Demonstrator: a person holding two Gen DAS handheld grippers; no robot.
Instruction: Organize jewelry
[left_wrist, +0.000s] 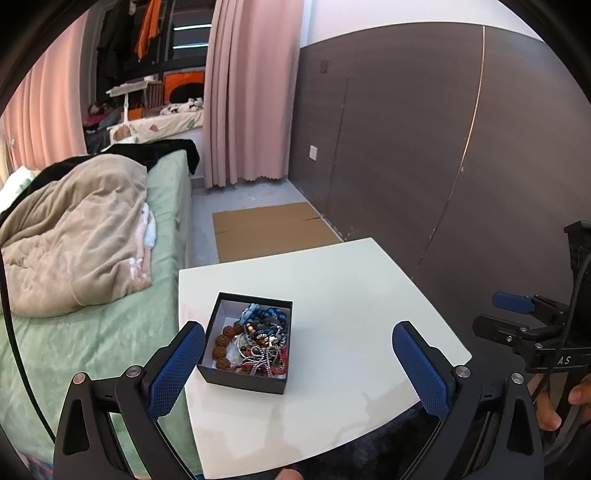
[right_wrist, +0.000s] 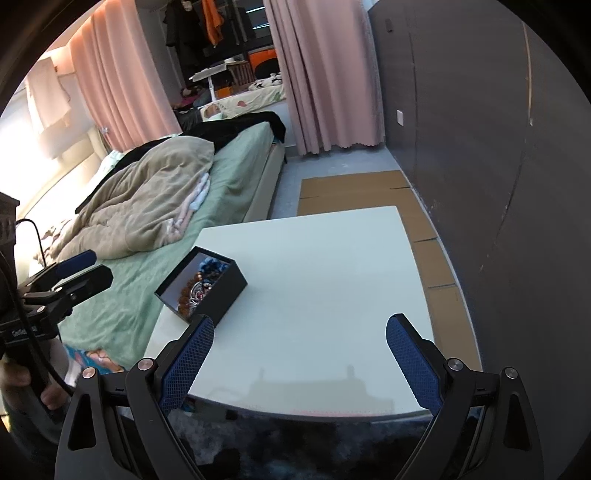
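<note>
Both hand-held grippers, left and right, hang released and empty above the white table; the black jewelry box sits near its left edge, beside the bed.

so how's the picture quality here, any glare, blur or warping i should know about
Left wrist view: sharp and evenly lit, the jewelry box clear, faint reflections on the glossy white table, fisheye bending the wall seam. Right wrist view: strong window glare washes out the upper left by the bed, the table mirrors the fingers dimly, and the edges curve heavily.
</note>
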